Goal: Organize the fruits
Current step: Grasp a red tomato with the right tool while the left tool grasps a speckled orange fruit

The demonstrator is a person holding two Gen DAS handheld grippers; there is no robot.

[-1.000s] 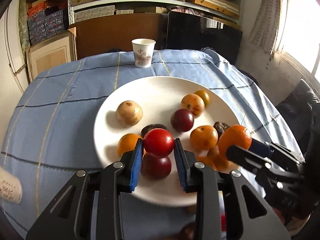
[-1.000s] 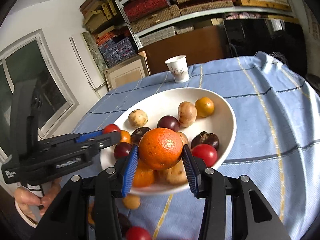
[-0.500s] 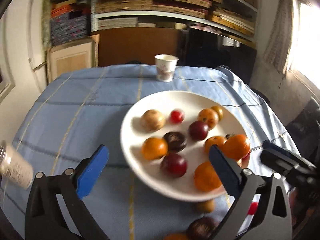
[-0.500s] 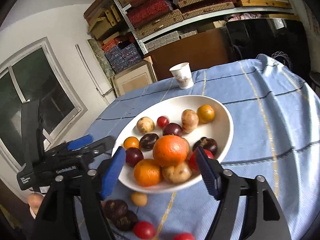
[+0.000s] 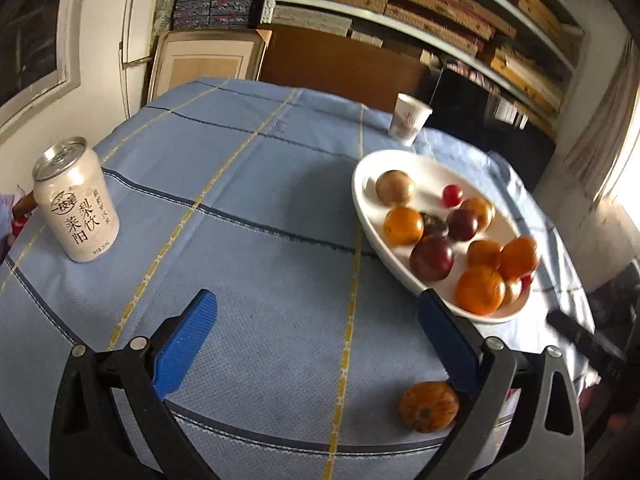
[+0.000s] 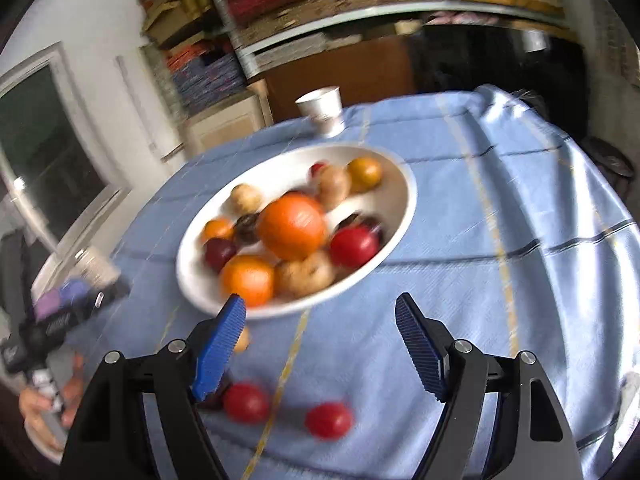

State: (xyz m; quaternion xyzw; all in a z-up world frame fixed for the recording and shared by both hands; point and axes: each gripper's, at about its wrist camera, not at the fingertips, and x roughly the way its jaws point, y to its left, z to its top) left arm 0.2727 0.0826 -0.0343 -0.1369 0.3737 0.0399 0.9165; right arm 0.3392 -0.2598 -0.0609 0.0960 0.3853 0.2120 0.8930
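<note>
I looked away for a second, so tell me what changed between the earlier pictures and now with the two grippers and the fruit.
Both let go. The left gripper dropped its small red tomato onto the white oval plate and swung left toward the pale drink can, jaws wide. The right gripper released the big orange onto the pile and backed off, jaws opening, nothing between them. Plate and white paper cup stayed put.

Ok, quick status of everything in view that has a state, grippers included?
Left gripper: open, empty.
Right gripper: jaws opening, nothing between them.
White oval plate: holding piled fruit.
Big orange: resting on top of the pile.
Two red tomatoes: loose on the blue tablecloth.
White drink can: upright, unopened.
White paper cup: upright.
</note>
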